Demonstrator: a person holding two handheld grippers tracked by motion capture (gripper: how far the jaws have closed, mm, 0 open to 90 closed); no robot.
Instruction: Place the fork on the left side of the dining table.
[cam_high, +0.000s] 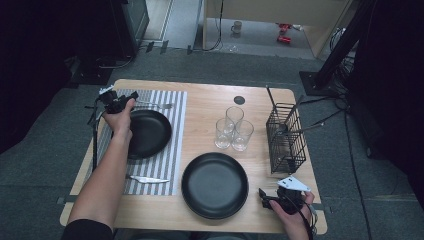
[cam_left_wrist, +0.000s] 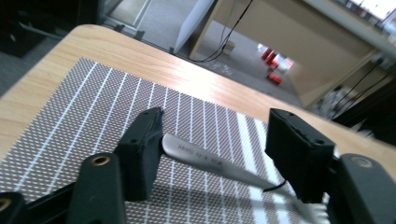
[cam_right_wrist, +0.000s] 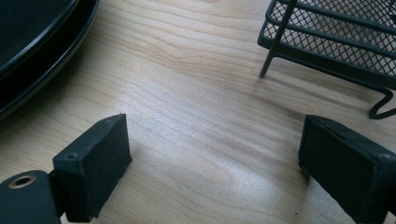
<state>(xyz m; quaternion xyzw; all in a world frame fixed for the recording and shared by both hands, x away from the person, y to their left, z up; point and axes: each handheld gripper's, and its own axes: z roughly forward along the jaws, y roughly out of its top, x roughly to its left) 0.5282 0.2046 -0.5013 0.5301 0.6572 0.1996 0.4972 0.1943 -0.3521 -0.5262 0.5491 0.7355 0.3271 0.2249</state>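
The fork (cam_high: 156, 105) is being laid on the striped placemat (cam_high: 175, 150) beyond the plate (cam_high: 147, 132) in the high view, being freed between the left hand-held gripper (cam_left_wrist: 215, 140)'s spread jaws in its view, while the right hand-held gripper (cam_right_wrist: 212, 163) is being kept spread and idle over the table (cam_right_wrist: 196, 93).

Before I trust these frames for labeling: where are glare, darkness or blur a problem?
High view: dark surroundings, and the black plates show little detail. Left gripper view: the fork handle catches a sheen, and the background through the doorway is overexposed. Right gripper view: soft glare on the table, near jaws slightly blurred.
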